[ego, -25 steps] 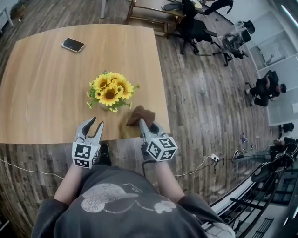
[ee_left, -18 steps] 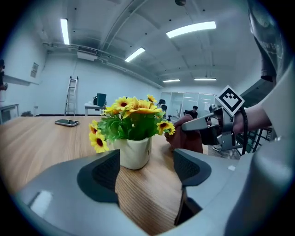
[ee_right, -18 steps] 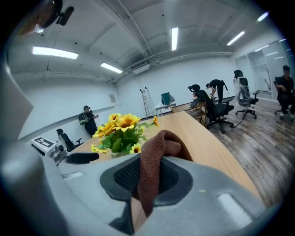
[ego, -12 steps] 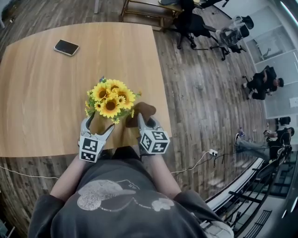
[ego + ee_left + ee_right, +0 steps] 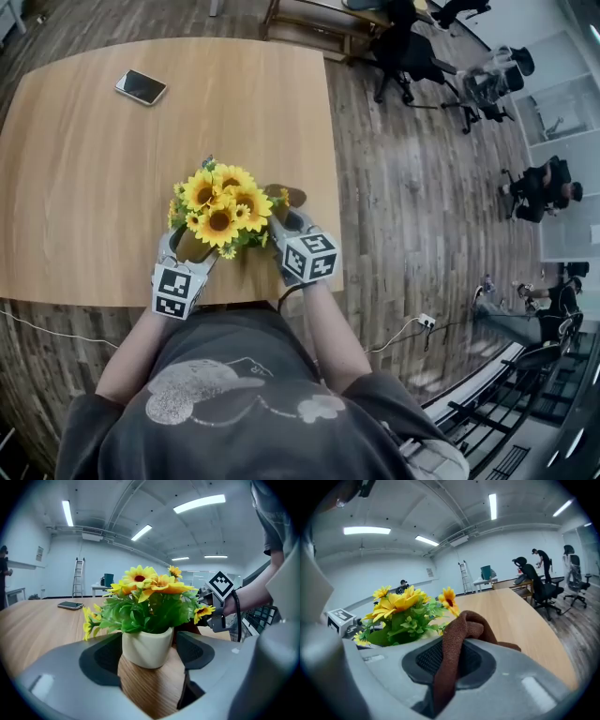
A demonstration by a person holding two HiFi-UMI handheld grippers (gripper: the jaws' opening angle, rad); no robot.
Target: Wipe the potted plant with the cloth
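Observation:
A potted plant (image 5: 220,206) with yellow sunflowers stands in a white pot (image 5: 146,646) near the front edge of the wooden table (image 5: 94,169). My left gripper (image 5: 190,246) reaches under the flowers from the front. Its jaws have just been closing and stand on either side of the pot, with a thin gap still showing at the right jaw. My right gripper (image 5: 286,225) is shut on a brown cloth (image 5: 464,625). It holds the cloth against the right side of the blooms (image 5: 401,599). The leaves hide the fingertips in the head view.
A phone (image 5: 142,86) lies at the far left of the table. The table's right edge runs just right of the plant. Beyond it are wood flooring, office chairs (image 5: 403,52) and seated people (image 5: 534,183). A cable (image 5: 403,333) trails on the floor.
Both grippers have moved forward to the plant. The left jaws opened wider and now flank the pot. The right gripper carried the cloth up beside the flowers.

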